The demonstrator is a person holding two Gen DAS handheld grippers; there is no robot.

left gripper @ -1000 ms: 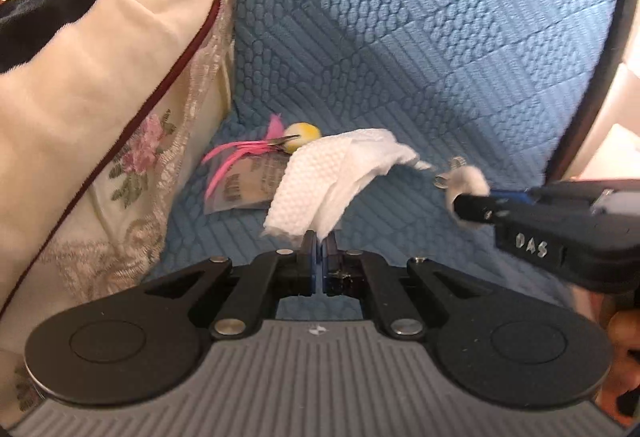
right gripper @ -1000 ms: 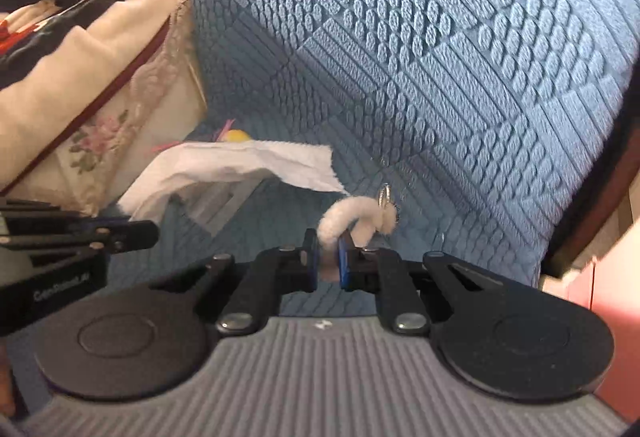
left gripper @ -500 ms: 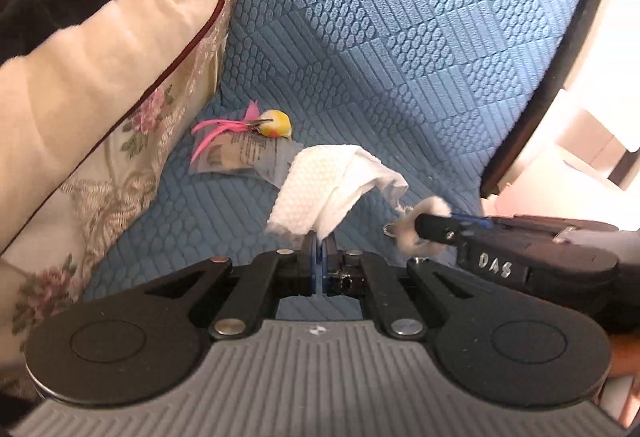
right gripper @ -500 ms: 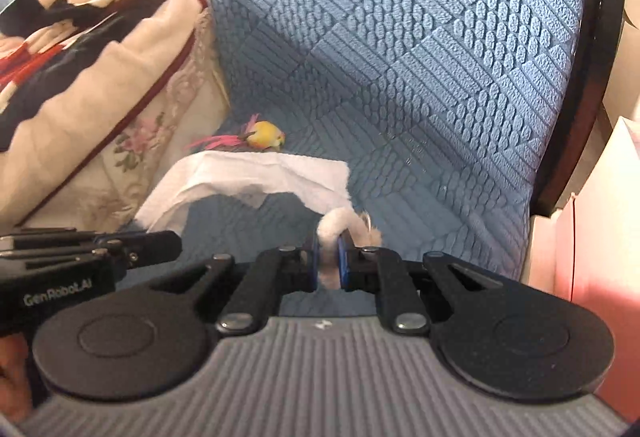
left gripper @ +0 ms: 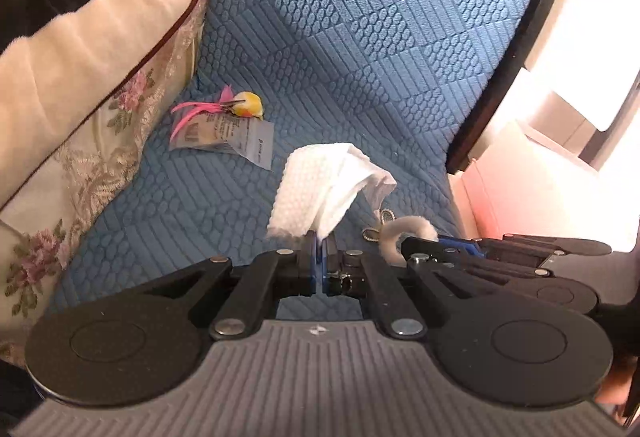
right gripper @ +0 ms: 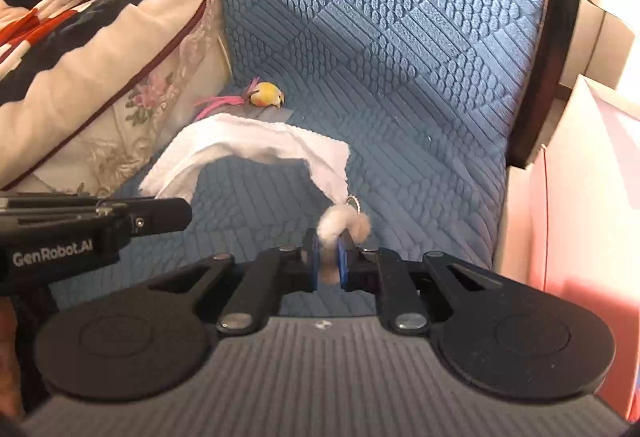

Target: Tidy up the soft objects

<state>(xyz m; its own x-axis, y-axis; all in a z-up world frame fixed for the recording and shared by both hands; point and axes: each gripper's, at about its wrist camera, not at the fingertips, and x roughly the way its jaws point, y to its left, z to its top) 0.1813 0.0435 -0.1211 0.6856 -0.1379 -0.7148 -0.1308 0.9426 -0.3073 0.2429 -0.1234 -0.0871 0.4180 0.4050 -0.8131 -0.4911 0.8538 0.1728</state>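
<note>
My left gripper (left gripper: 319, 241) is shut on a white textured cloth (left gripper: 320, 189) and holds it above the blue quilted seat (left gripper: 180, 205). The cloth also shows in the right wrist view (right gripper: 248, 145), draped from the left gripper (right gripper: 172, 213). My right gripper (right gripper: 328, 249) is shut on a small fluffy cream loop with a metal ring (right gripper: 342, 223), just right of the cloth. The loop also shows in the left wrist view (left gripper: 404, 229), beside the right gripper (left gripper: 416, 243). A yellow toy bird with pink feathers (left gripper: 244, 105) lies on a packet at the seat's back.
A floral cushion (left gripper: 80, 157) with a dark blanket (right gripper: 60, 29) on it fills the left side. The blue backrest (right gripper: 400, 17) rises behind. A dark chair frame (right gripper: 556, 37) and a pink box (right gripper: 584, 197) stand at the right.
Both grippers have pulled back from the seat's back with their objects still held. The toy bird now lies farther away, and the right gripper sits closer beside the left.
</note>
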